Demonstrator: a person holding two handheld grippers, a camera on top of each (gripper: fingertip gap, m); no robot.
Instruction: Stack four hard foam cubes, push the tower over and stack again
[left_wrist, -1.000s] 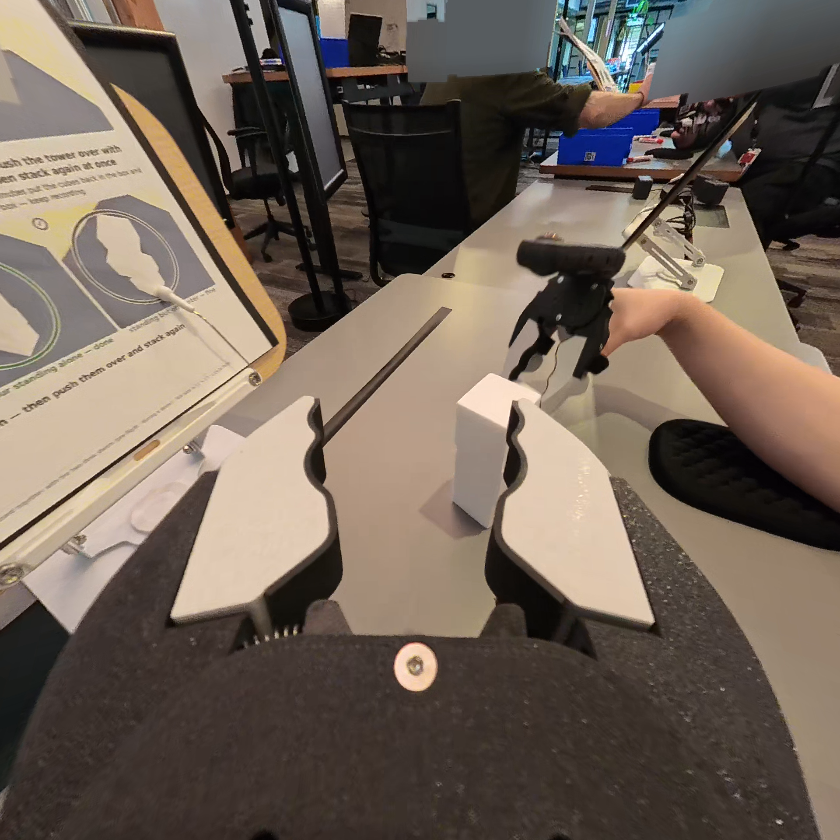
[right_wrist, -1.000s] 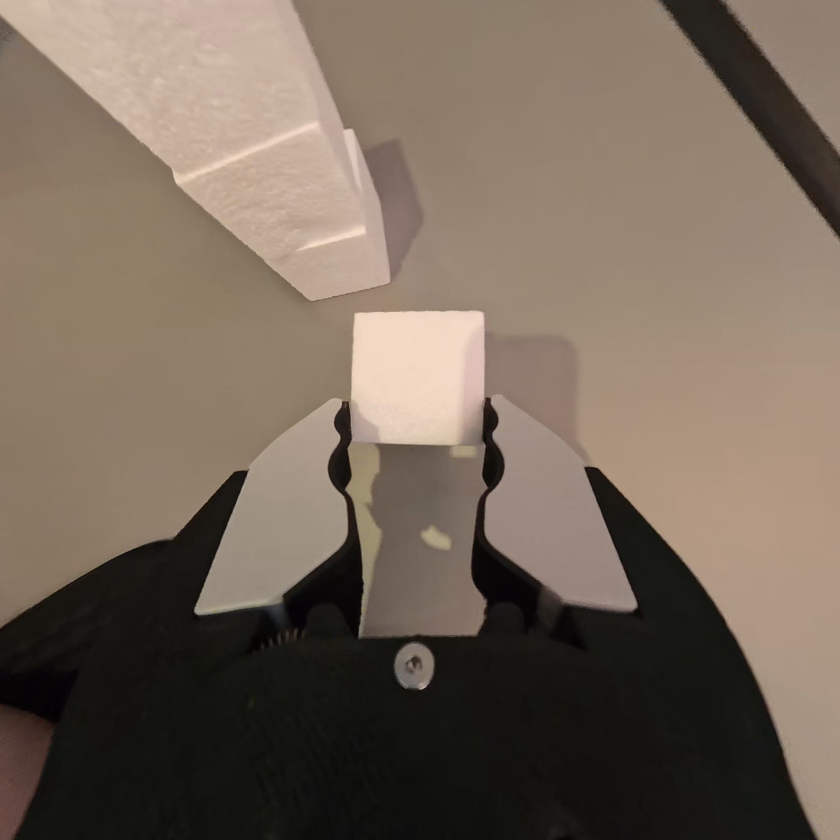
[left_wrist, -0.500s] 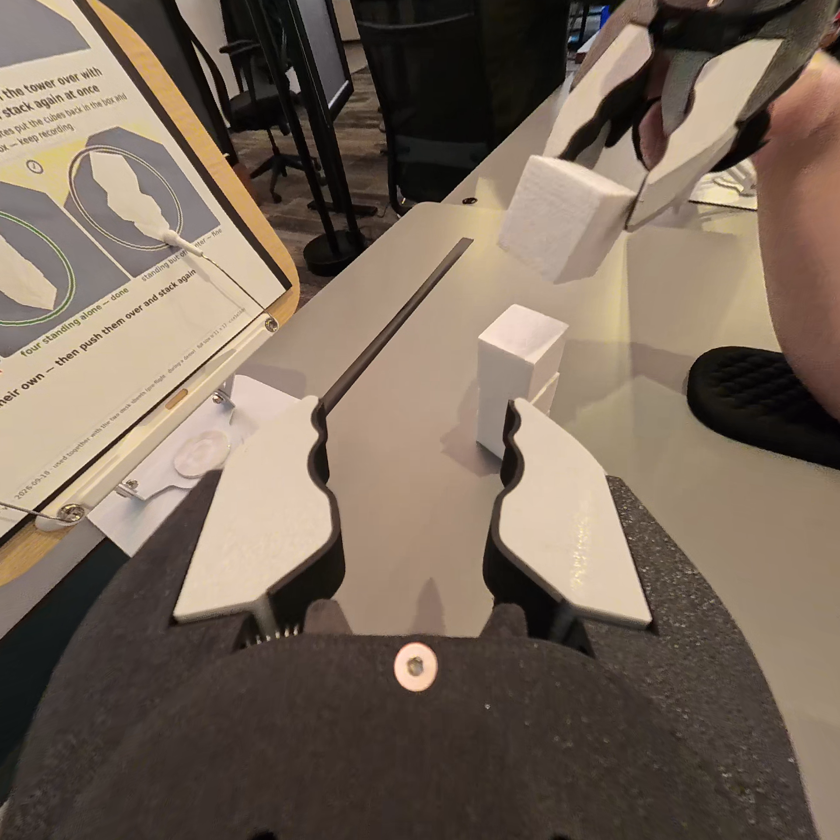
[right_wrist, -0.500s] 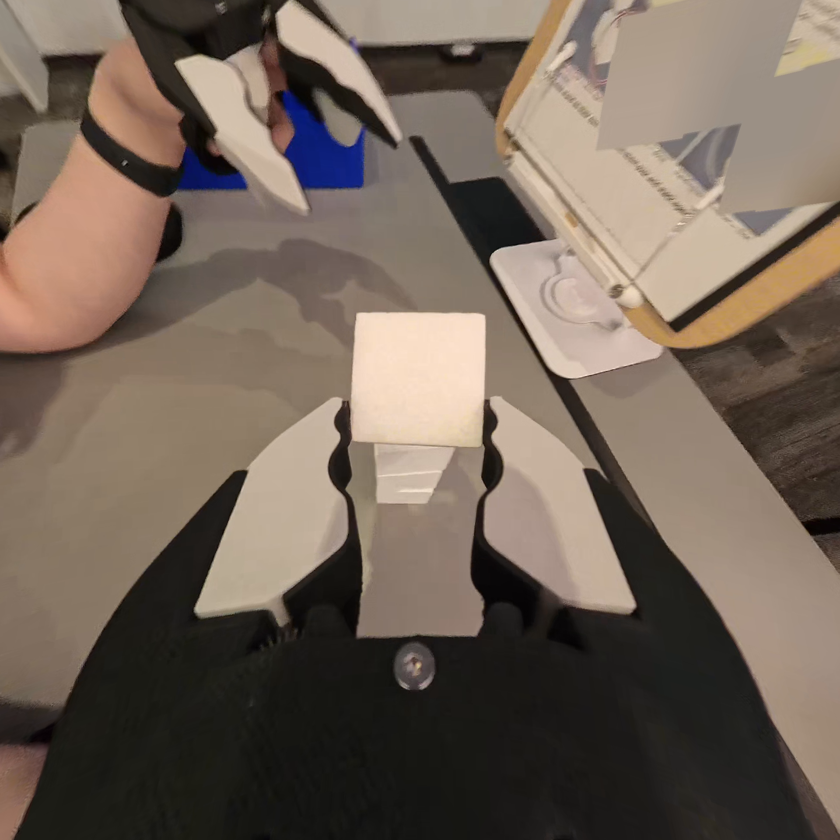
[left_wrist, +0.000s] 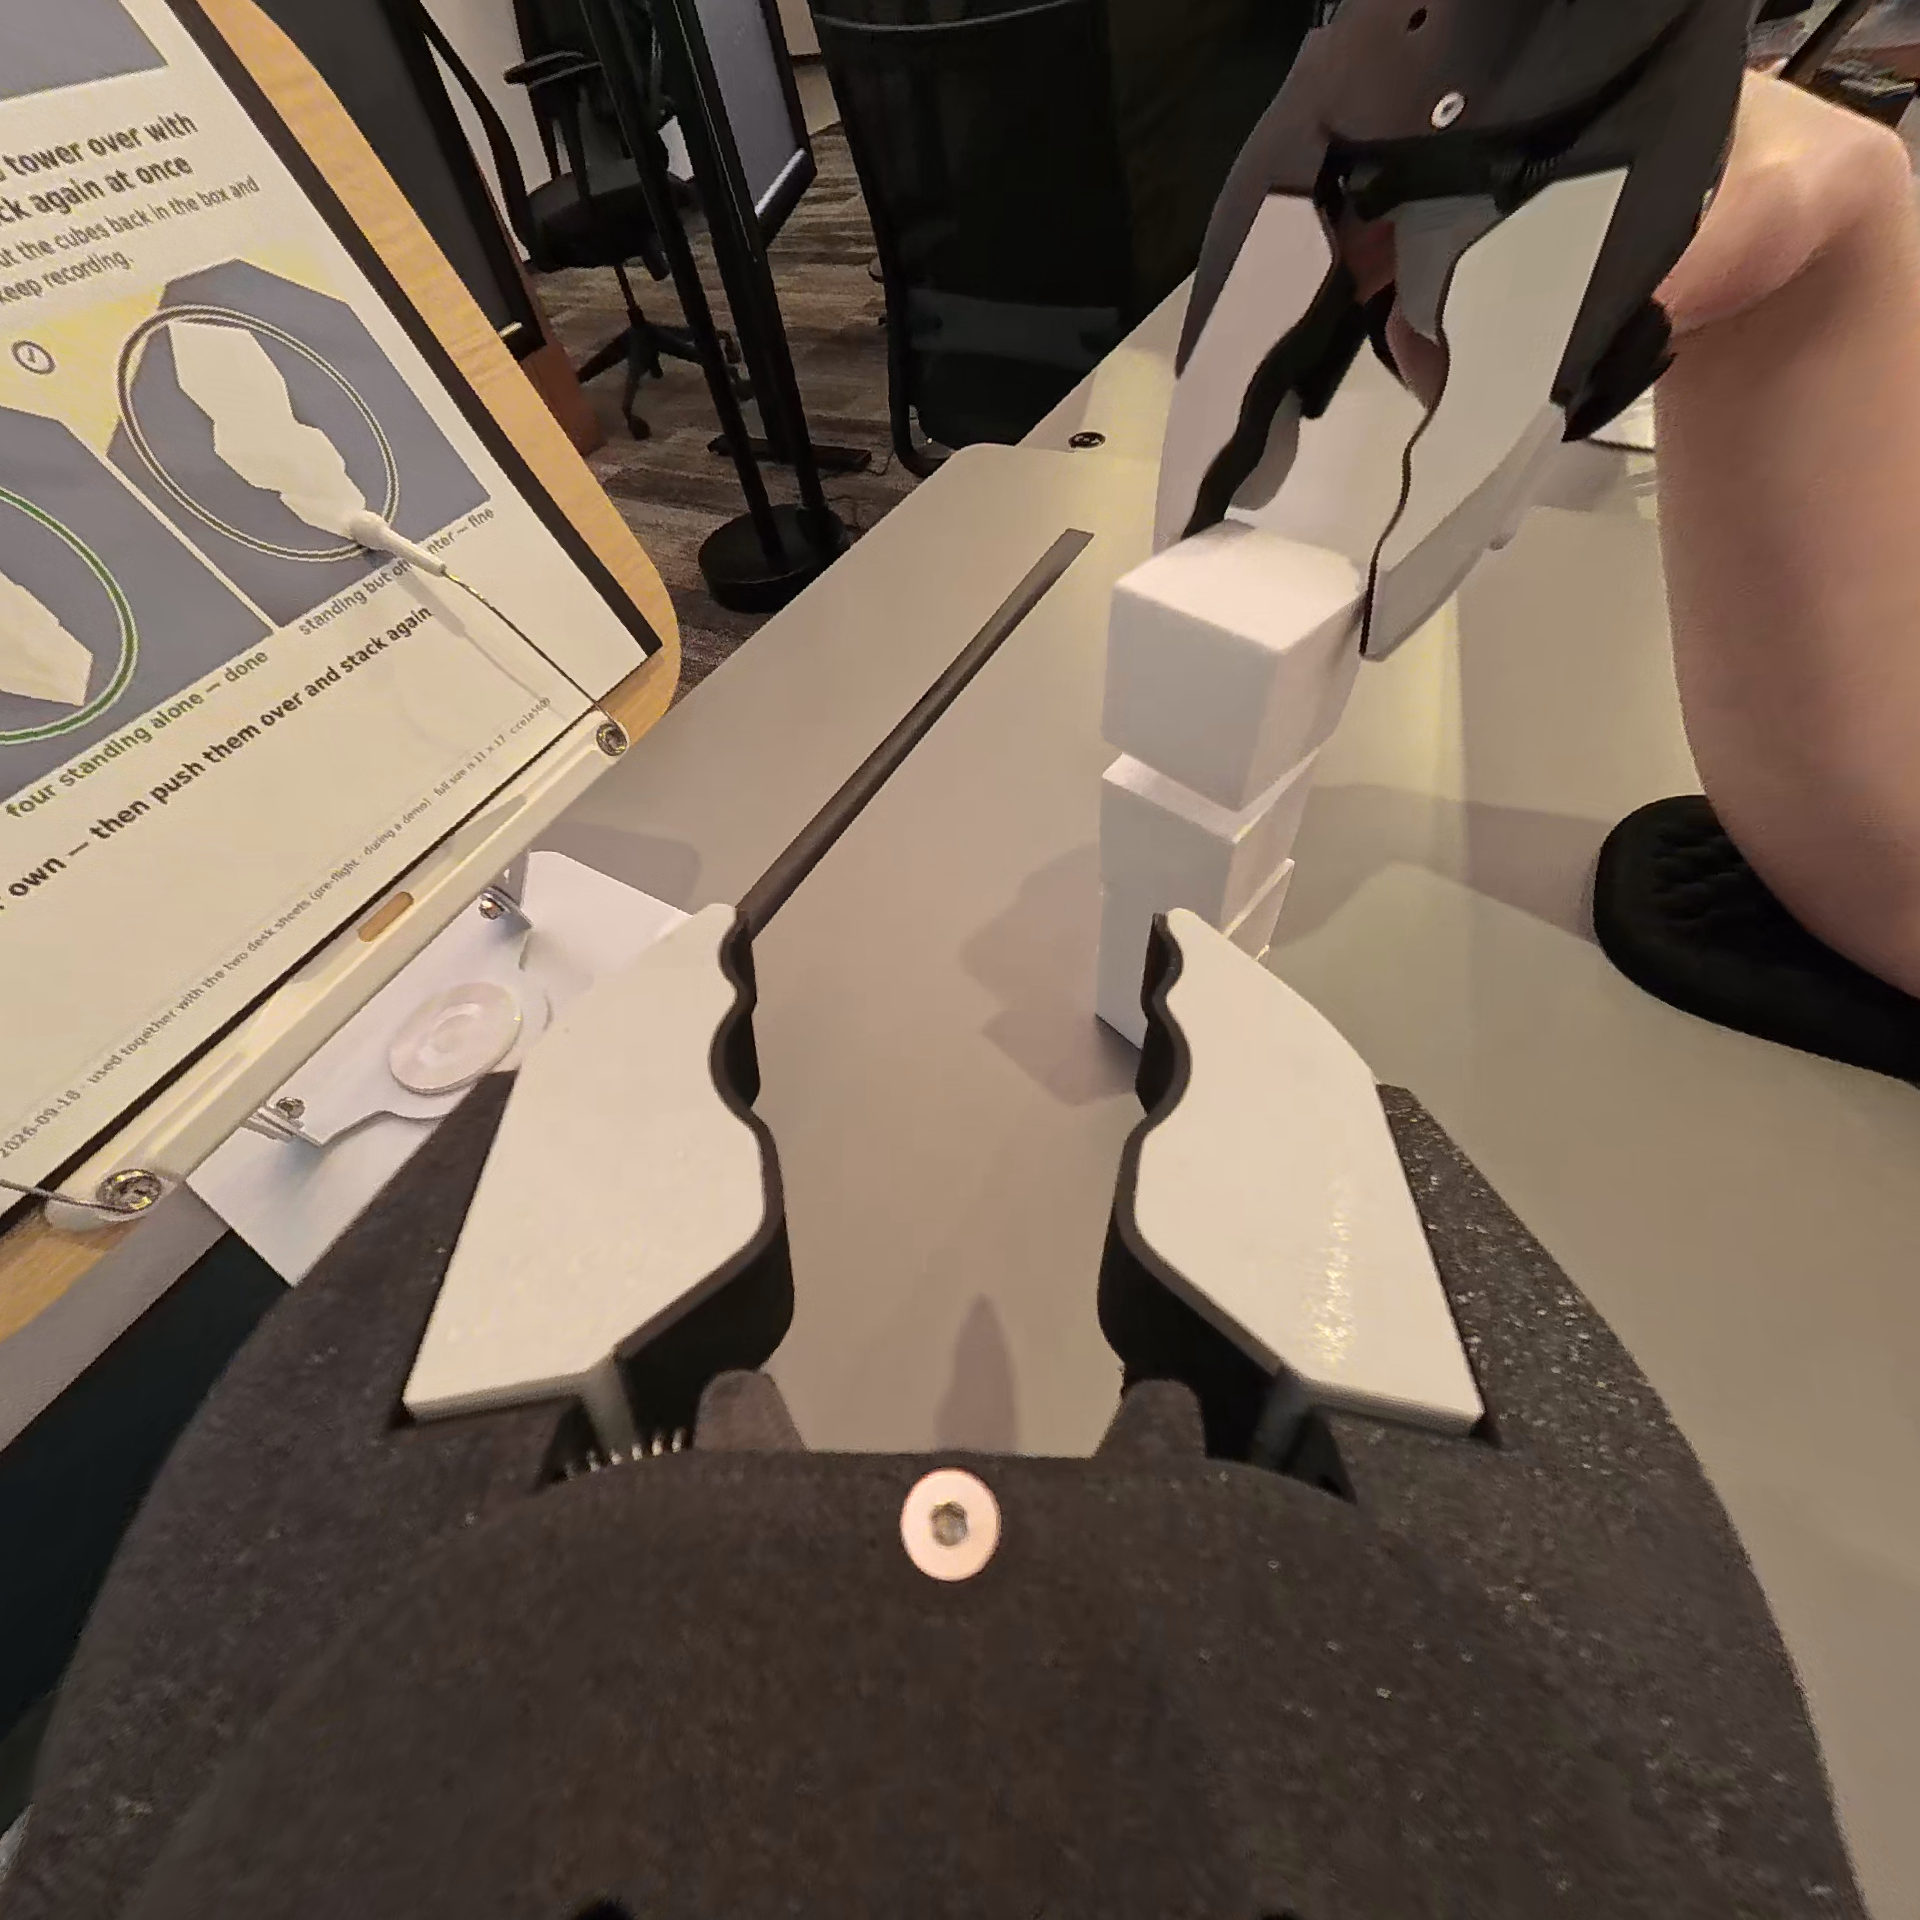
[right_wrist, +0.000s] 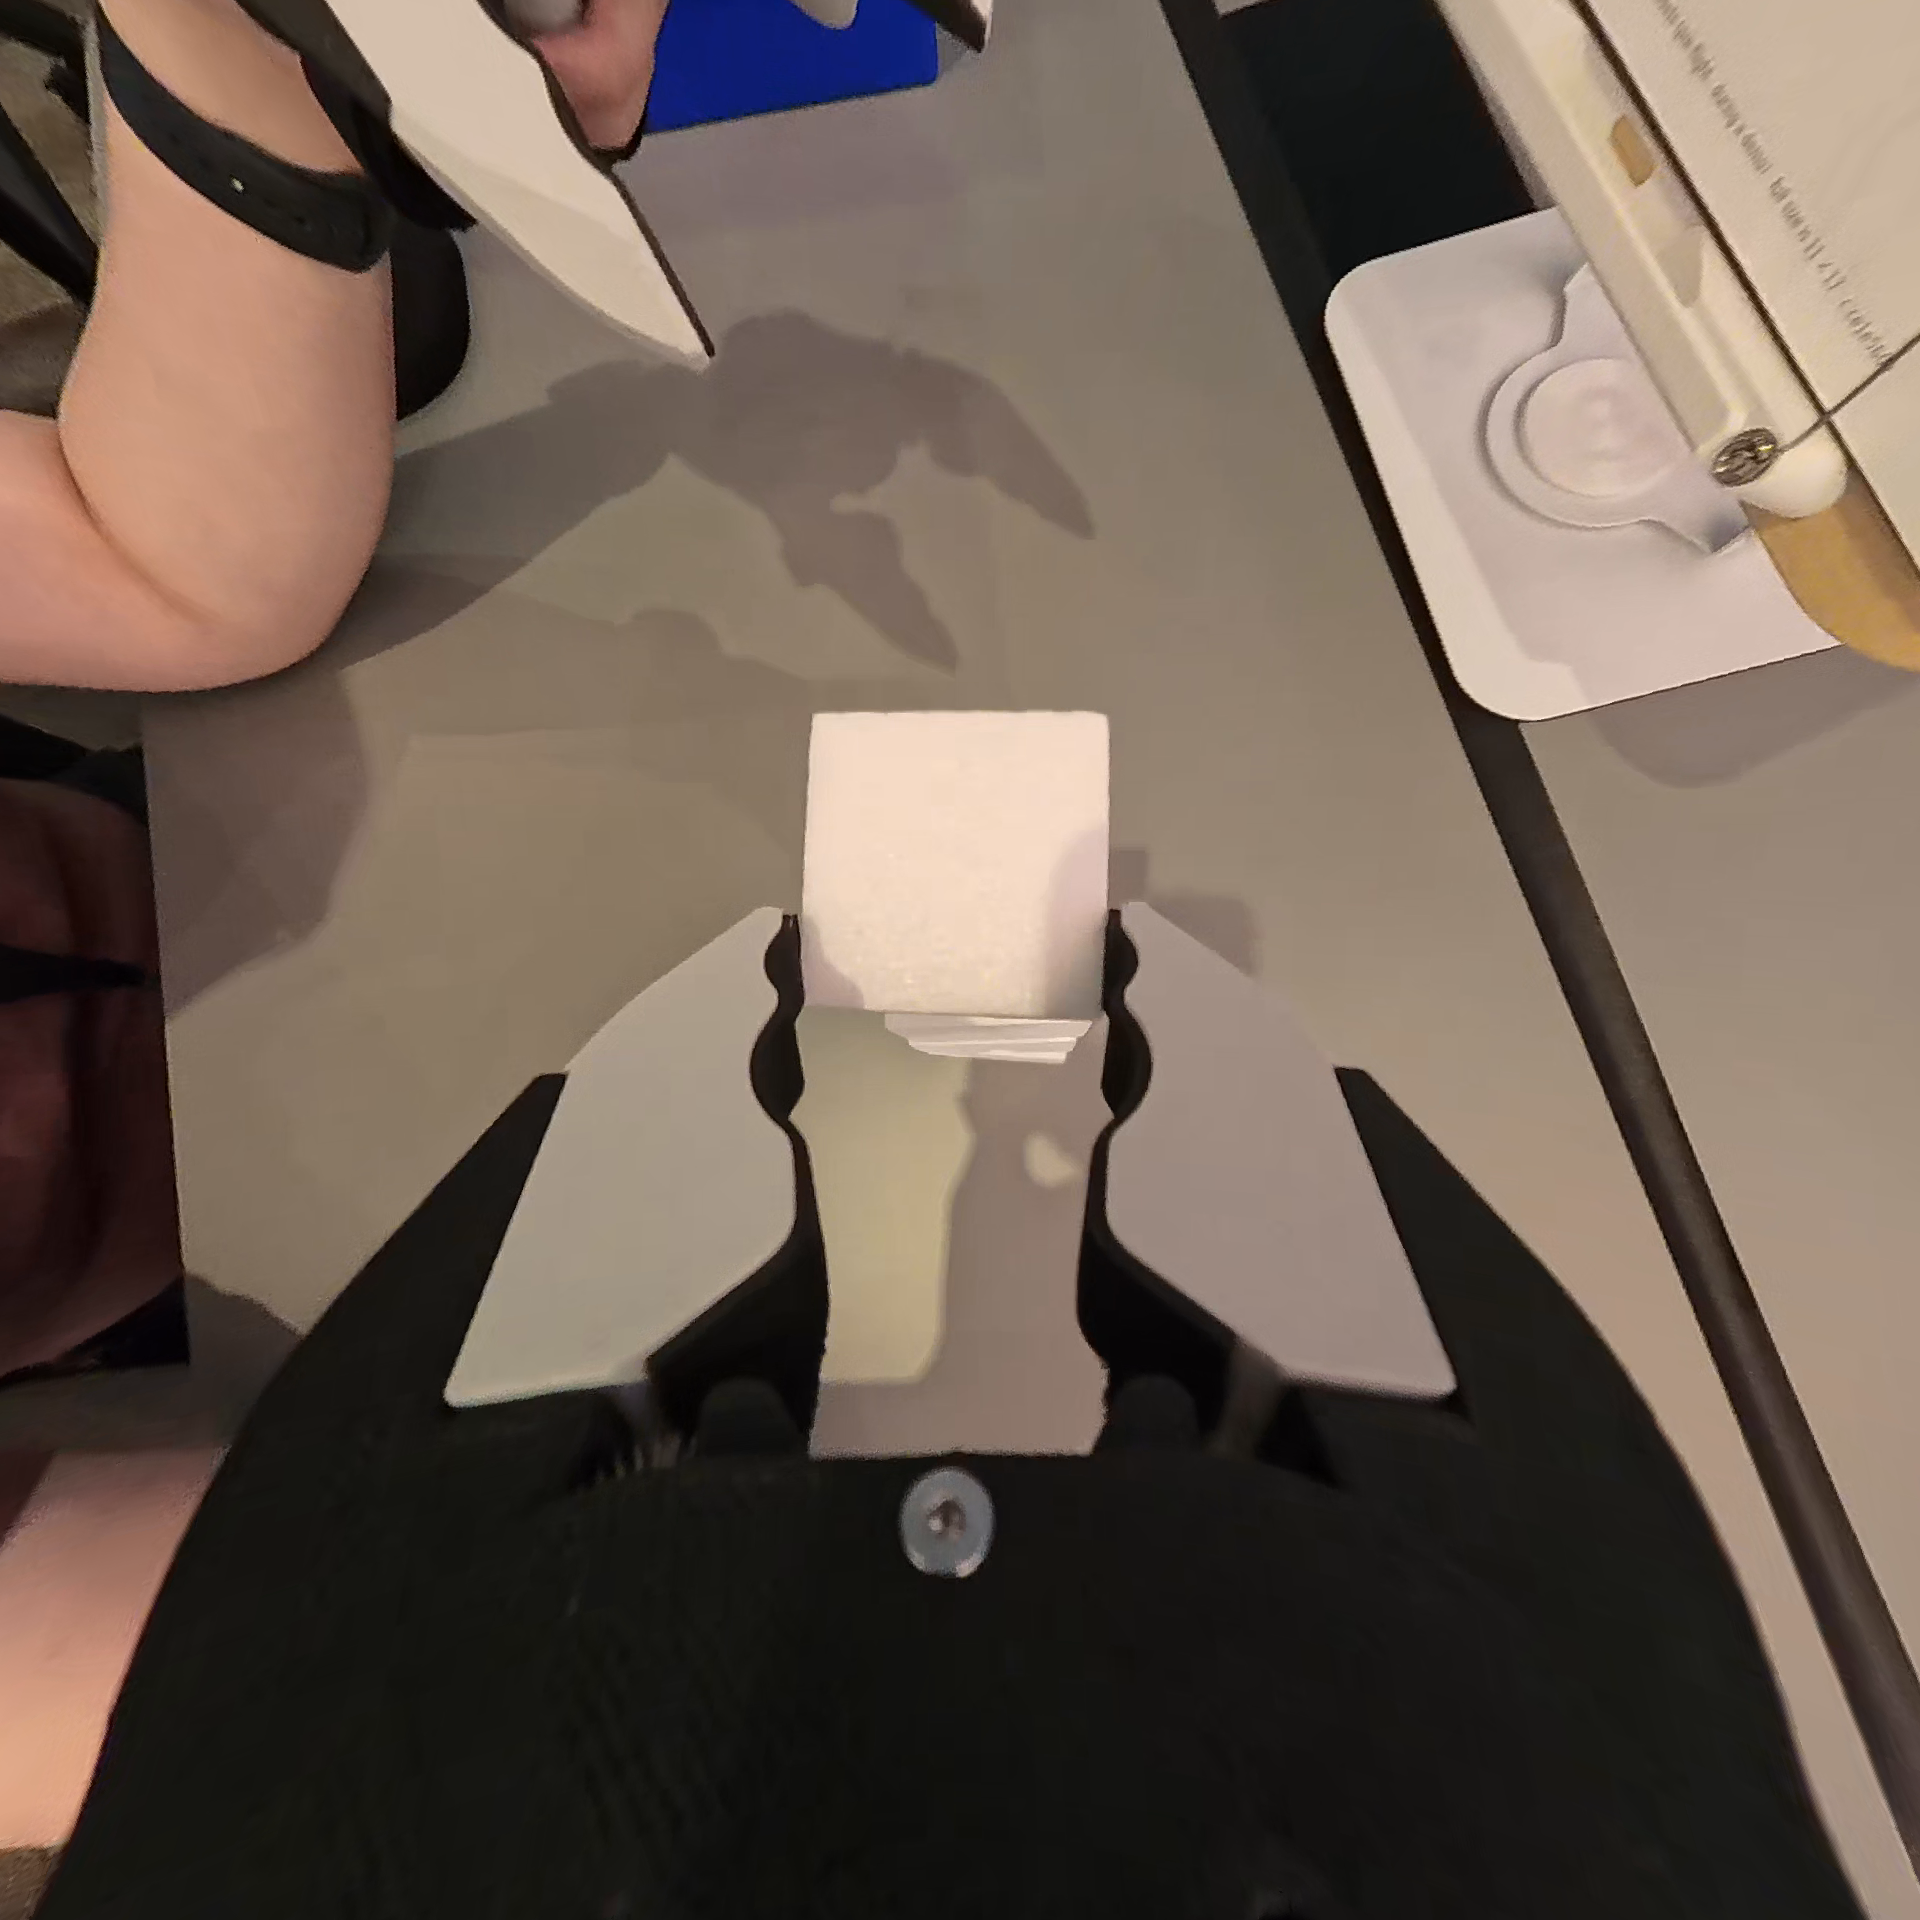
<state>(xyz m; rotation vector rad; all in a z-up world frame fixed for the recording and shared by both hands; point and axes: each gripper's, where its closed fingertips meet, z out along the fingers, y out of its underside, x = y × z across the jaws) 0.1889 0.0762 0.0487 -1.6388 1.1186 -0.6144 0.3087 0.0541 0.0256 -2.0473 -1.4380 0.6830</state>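
Note:
A stack of white foam cubes (left_wrist: 1179, 847) stands on the grey table (left_wrist: 935, 1143), just beyond my left gripper's right fingertip. My left gripper (left_wrist: 945, 925) is open and empty, low over the table. My right gripper (right_wrist: 951, 925) is shut on a white foam cube (right_wrist: 956, 852) and holds it on top of the stack, turned slightly off the cubes below. In the left wrist view the right gripper (left_wrist: 1283, 592) comes down from above onto that cube (left_wrist: 1205, 665). In the right wrist view only edges of the stack (right_wrist: 987, 1039) show under the cube. I cannot tell whether cube and stack touch.
An instruction board on a stand (left_wrist: 260, 520) rises at the left, on a white base plate (right_wrist: 1558, 468). A dark slot (left_wrist: 914, 717) runs along the table. A black wrist pad (left_wrist: 1714, 935) lies at the right under a person's forearm. A blue box (right_wrist: 790, 73) sits beyond. Between my left fingertips and the white base plate (right_wrist: 1558, 468) there is roughly 30 cm. My left wrist view (left_wrist: 505, 1032) looks at it from another angle.
My right gripper lifted the cube from the table beside the stack, carried it over and lowered it onto the stack's top. My left gripper stayed open near the stack.

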